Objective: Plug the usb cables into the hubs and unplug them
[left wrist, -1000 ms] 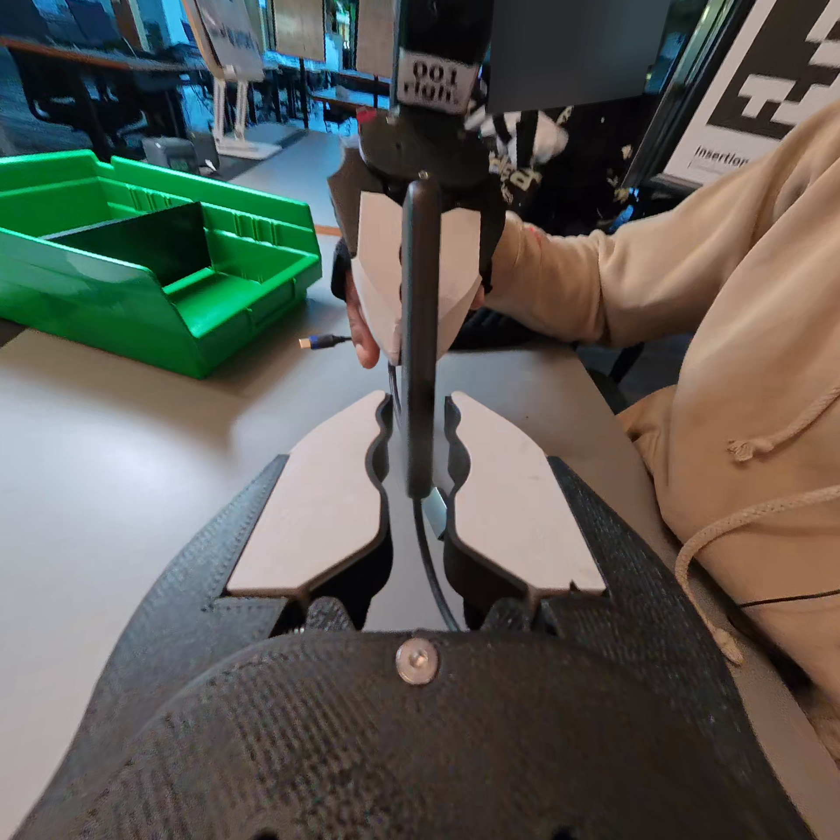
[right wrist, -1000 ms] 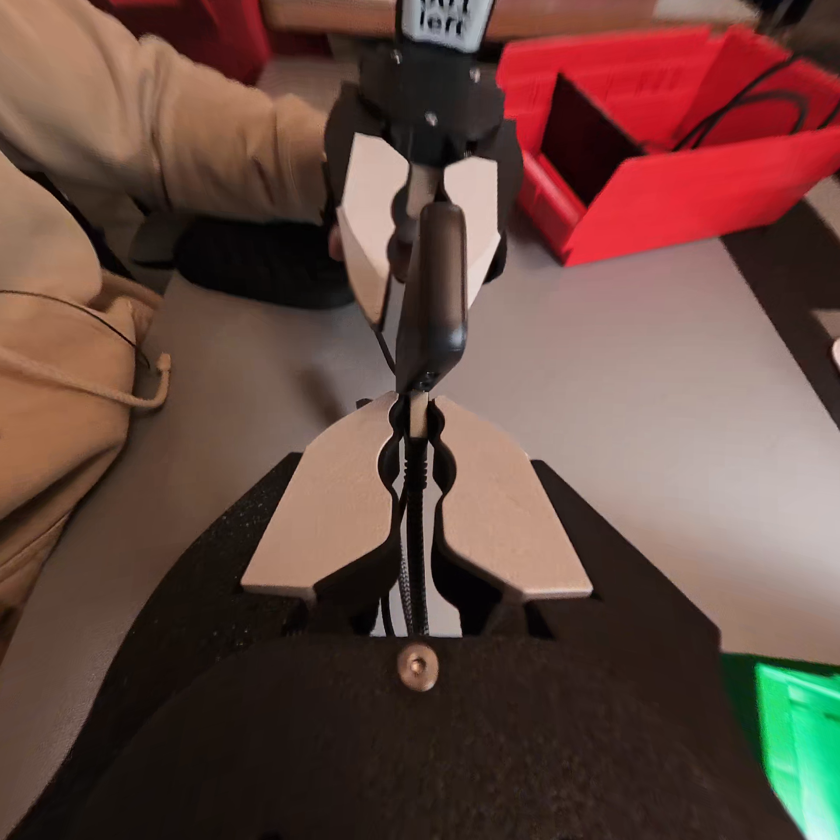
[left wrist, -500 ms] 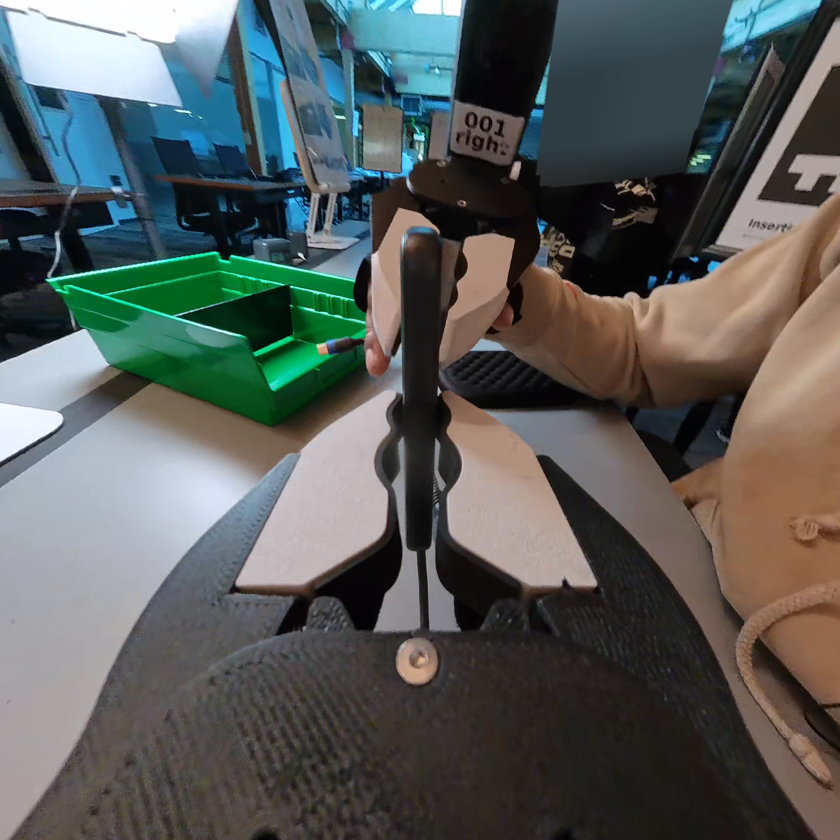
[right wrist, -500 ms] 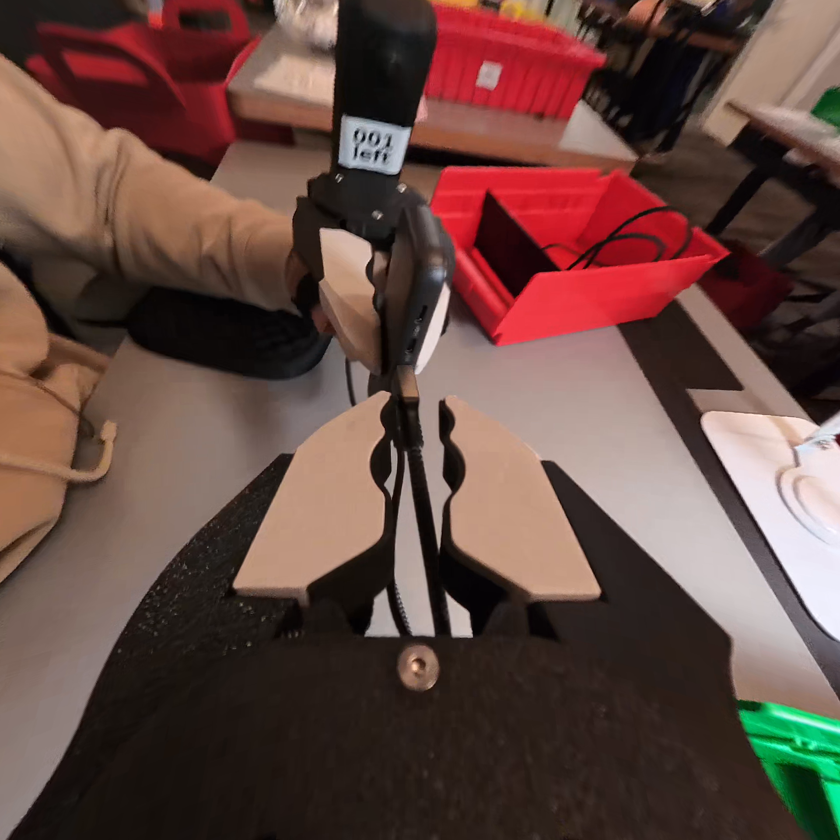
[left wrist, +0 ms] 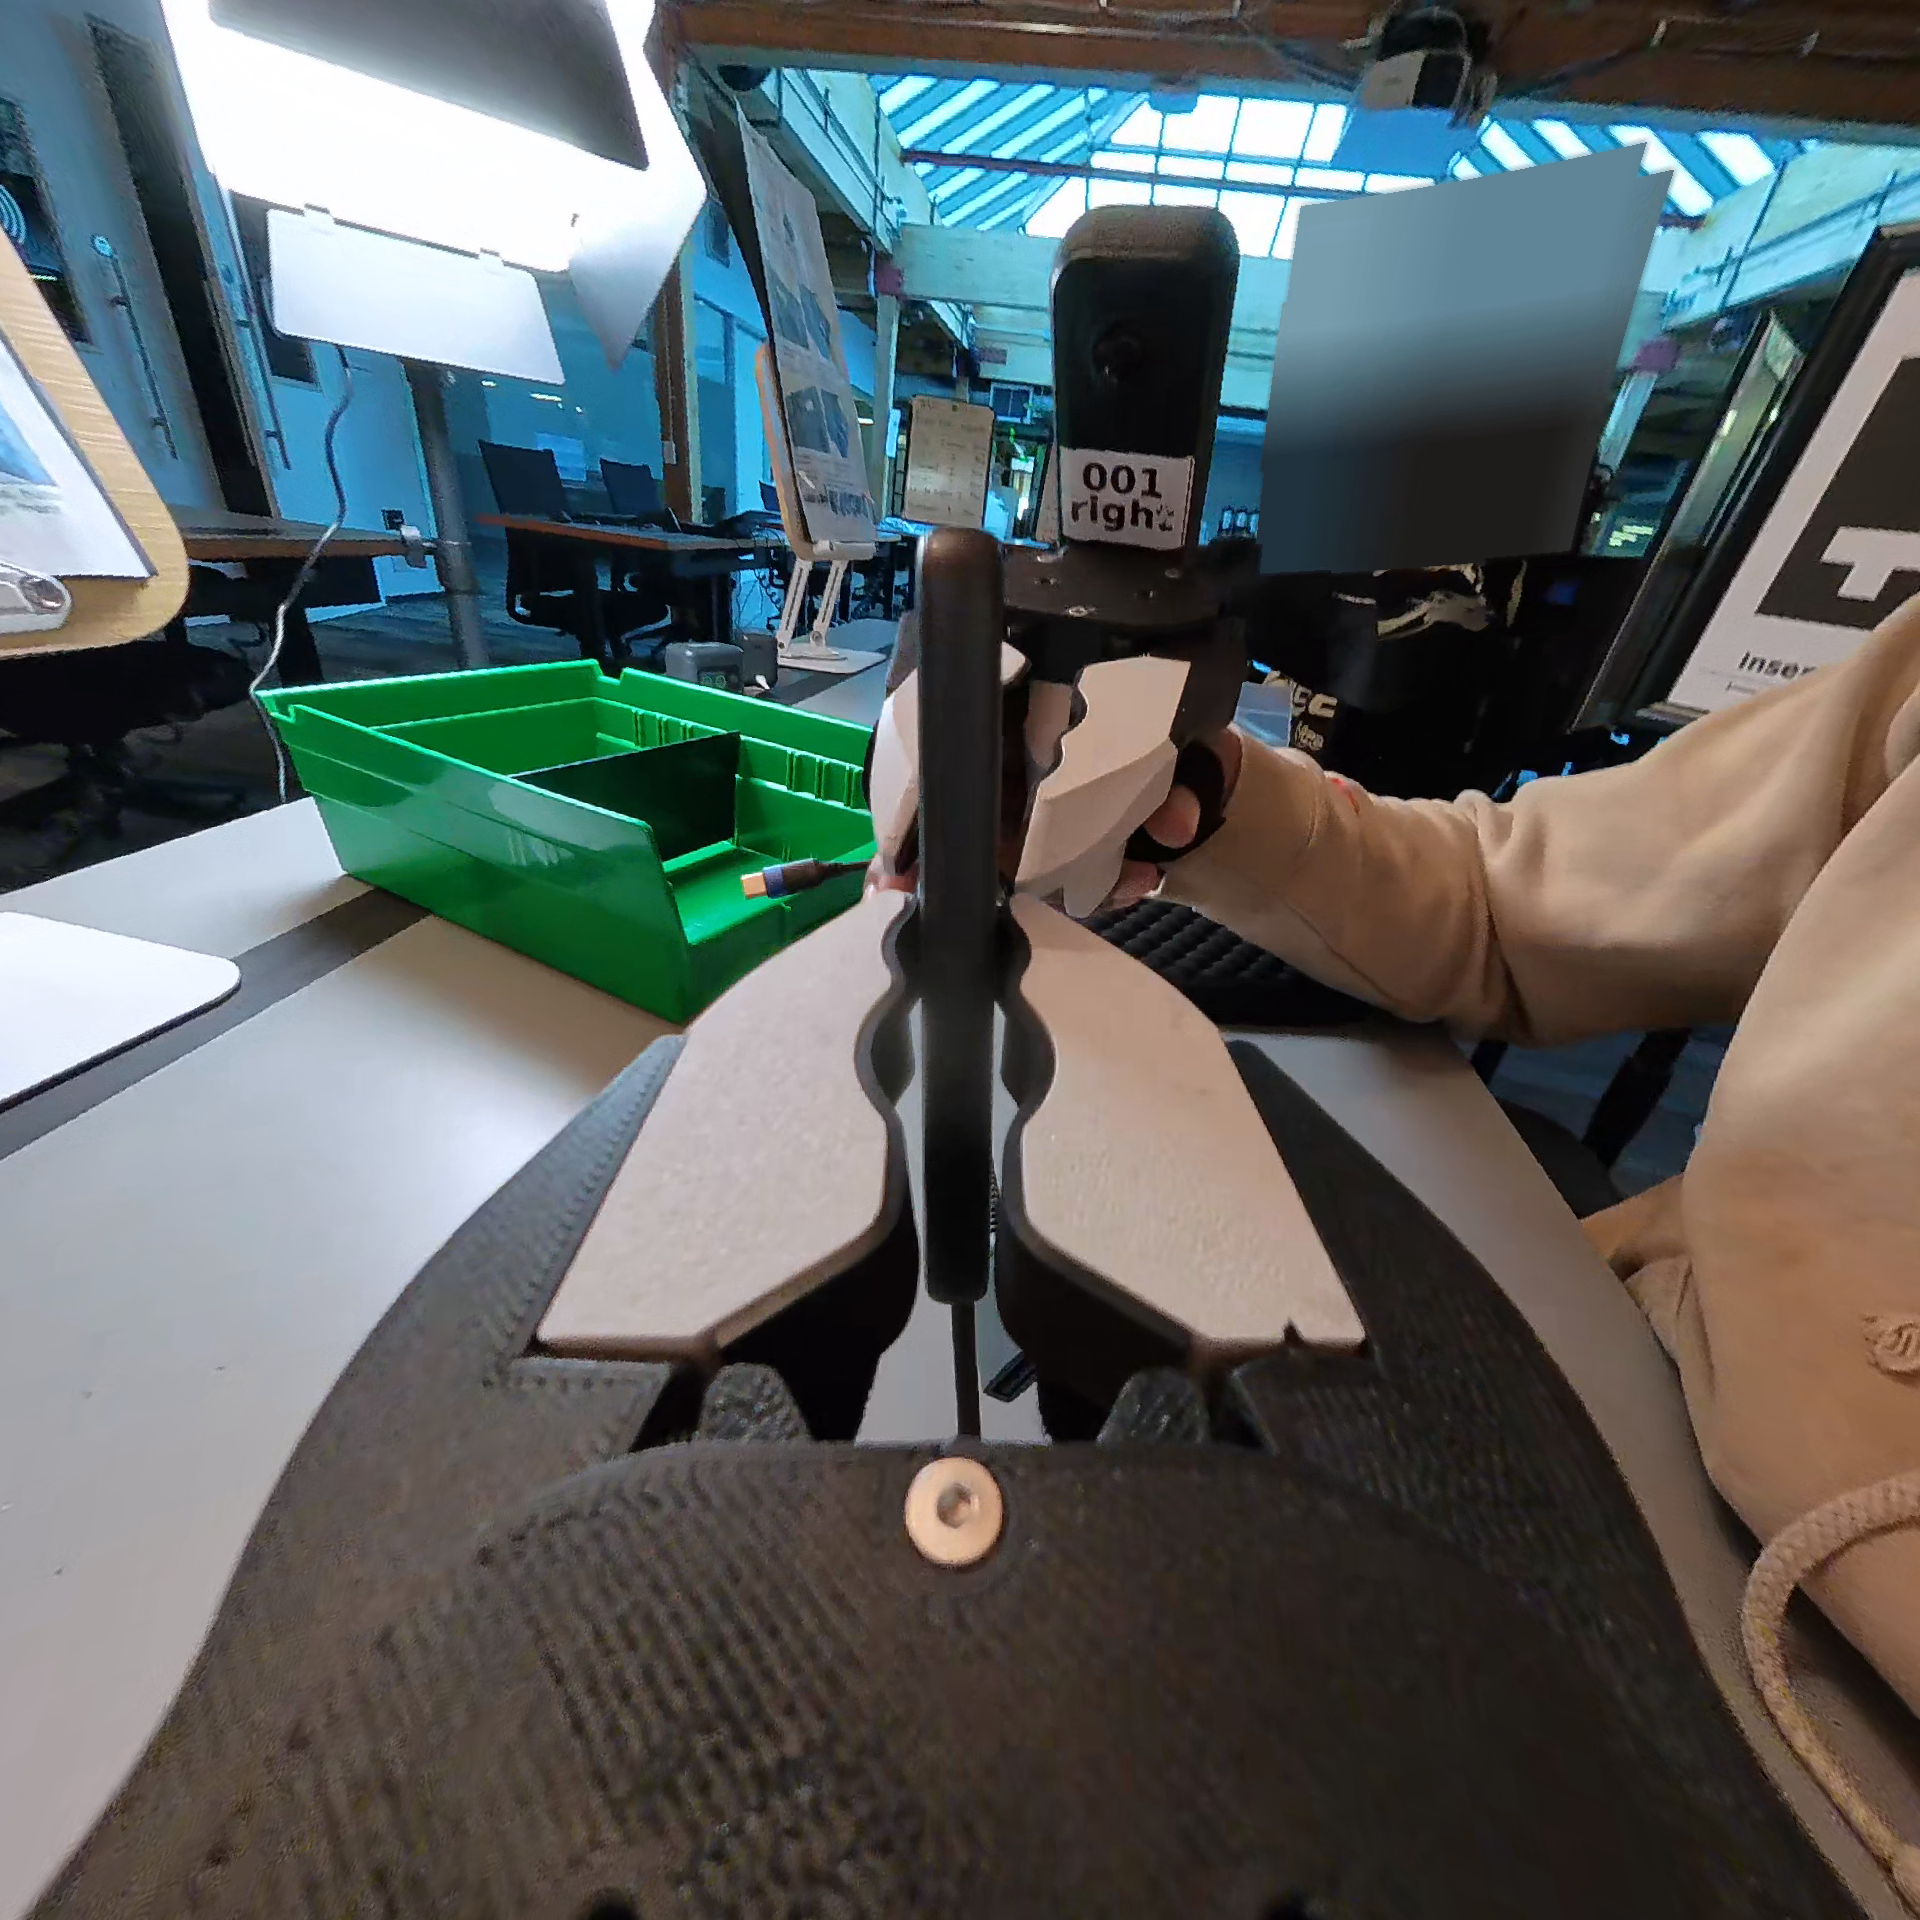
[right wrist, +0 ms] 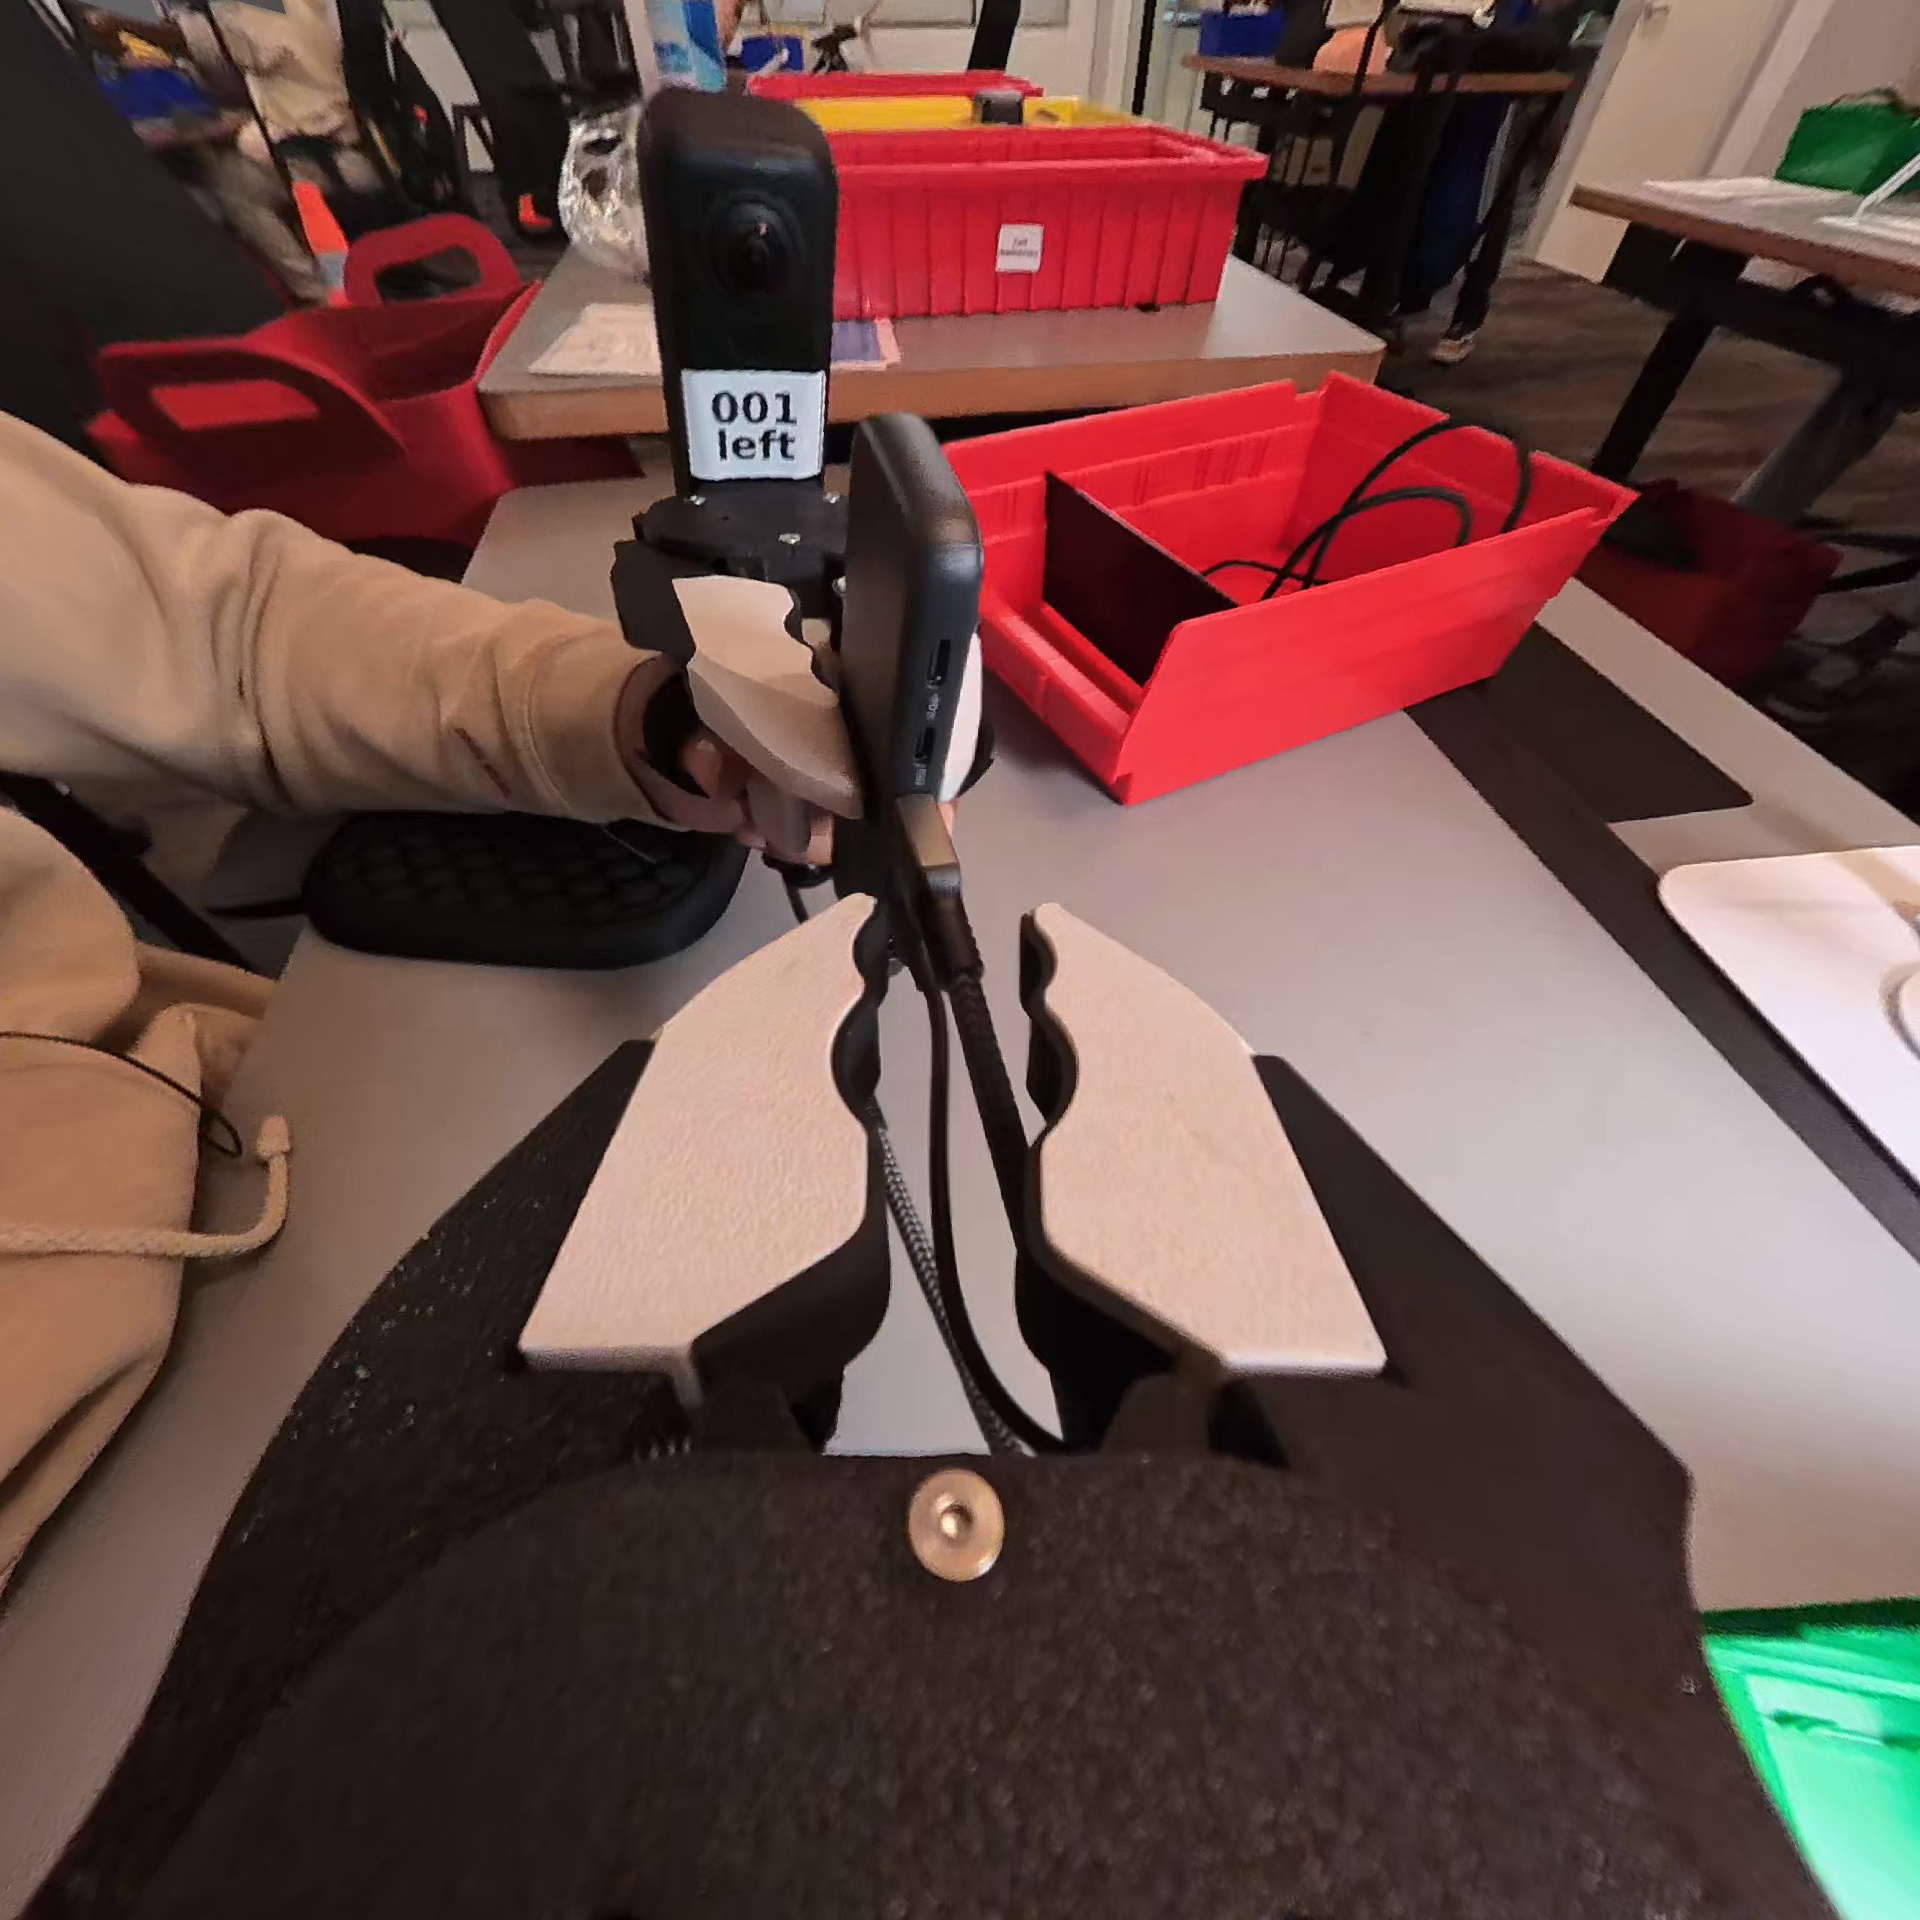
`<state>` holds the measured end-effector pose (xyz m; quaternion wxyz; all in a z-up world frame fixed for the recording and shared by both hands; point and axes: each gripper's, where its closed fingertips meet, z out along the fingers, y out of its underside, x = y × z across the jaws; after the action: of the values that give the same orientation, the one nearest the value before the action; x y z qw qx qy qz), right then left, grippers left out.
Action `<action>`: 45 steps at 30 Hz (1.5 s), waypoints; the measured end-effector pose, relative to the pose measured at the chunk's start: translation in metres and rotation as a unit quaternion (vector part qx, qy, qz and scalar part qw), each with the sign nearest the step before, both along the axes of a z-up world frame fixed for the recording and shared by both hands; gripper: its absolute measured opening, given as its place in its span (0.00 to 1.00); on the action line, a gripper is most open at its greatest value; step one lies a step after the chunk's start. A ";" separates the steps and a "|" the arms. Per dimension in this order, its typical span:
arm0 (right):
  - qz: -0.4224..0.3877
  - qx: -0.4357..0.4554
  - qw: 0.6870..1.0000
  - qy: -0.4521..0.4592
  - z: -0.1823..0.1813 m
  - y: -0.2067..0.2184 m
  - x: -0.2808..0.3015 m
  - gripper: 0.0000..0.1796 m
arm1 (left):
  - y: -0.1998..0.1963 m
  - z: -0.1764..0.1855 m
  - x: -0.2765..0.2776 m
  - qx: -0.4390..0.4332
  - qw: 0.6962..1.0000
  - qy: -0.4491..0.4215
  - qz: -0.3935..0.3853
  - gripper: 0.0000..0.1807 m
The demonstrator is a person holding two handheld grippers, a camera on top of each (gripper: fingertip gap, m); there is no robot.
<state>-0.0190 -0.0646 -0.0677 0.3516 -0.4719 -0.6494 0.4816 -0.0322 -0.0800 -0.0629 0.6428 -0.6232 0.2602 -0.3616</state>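
Observation:
My left gripper (left wrist: 958, 920) is shut on a slim black USB hub (left wrist: 961, 748), held upright and seen edge-on. In the right wrist view the same hub (right wrist: 909, 613) shows its side ports, with the left gripper (right wrist: 831, 717) clamped on it. A black USB plug (right wrist: 928, 847) sits in the hub's lower end, and its braided cable (right wrist: 982, 1049) runs back between my right gripper's fingers. My right gripper (right wrist: 951, 920) is open, with its jaws apart on either side of the cable. The right gripper (left wrist: 1023, 790) also shows behind the hub. The cable's free end (left wrist: 764, 883) hangs near the green bin.
A green bin (left wrist: 582, 821) stands on the grey table at the left. A red bin (right wrist: 1299, 623) with black cables in it stands at the far right. A white pad (right wrist: 1818, 956) lies at the table's edge. A person's beige sleeve (right wrist: 312, 644) and a black mesh chair (right wrist: 520, 883) are close by.
My right gripper has opened and let go of the plug, which stays in the hub. Both grippers have risen and tilted up from the table. The left still grips the hub.

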 end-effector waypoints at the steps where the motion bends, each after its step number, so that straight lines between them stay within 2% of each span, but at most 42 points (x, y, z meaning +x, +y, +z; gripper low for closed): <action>1: -0.006 0.002 1.000 0.007 0.003 0.003 0.001 0.13 | 0.000 0.001 -0.002 -0.002 1.000 -0.007 0.001 0.07; 5: -0.007 0.002 1.000 0.011 0.007 0.008 0.005 0.12 | 0.002 0.003 -0.007 -0.005 1.000 -0.023 -0.001 0.07; 10: 0.020 0.013 0.999 -0.031 -0.008 -0.006 0.003 0.12 | -0.001 -0.002 0.002 -0.002 1.000 -0.007 -0.018 0.07; 15: 0.010 0.057 0.997 -0.054 -0.018 -0.006 0.002 0.07 | -0.001 -0.009 0.007 -0.011 1.000 0.012 -0.022 0.07; 29: 0.033 0.019 0.995 -0.088 -0.030 -0.009 0.004 0.06 | 0.000 -0.032 0.012 -0.013 0.993 0.112 -0.020 0.07; 32: 0.021 0.018 0.999 -0.036 -0.012 -0.004 0.002 0.08 | 0.001 -0.021 0.008 -0.015 0.996 0.087 -0.006 0.07; 35: -0.031 0.013 0.996 0.086 0.036 0.019 0.010 0.09 | 0.007 -0.008 -0.009 -0.021 0.999 0.033 0.024 0.07; 38: -0.053 -0.021 0.988 0.140 0.064 0.037 0.025 0.09 | 0.014 -0.003 -0.030 -0.037 0.998 -0.022 0.043 0.07; 40: -0.046 -0.035 0.990 0.128 0.062 0.040 0.027 0.09 | 0.018 -0.002 -0.040 -0.045 0.996 -0.048 0.055 0.07; 45: 0.000 -0.059 0.996 0.063 0.025 0.015 0.009 0.10 | 0.019 -0.006 -0.038 -0.055 0.995 -0.061 0.051 0.07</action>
<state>-0.0103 -0.0492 -0.0422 0.3634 -0.4605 -0.5966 0.5477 -0.0704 -0.0608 -0.0686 0.6401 -0.6467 0.1685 -0.3791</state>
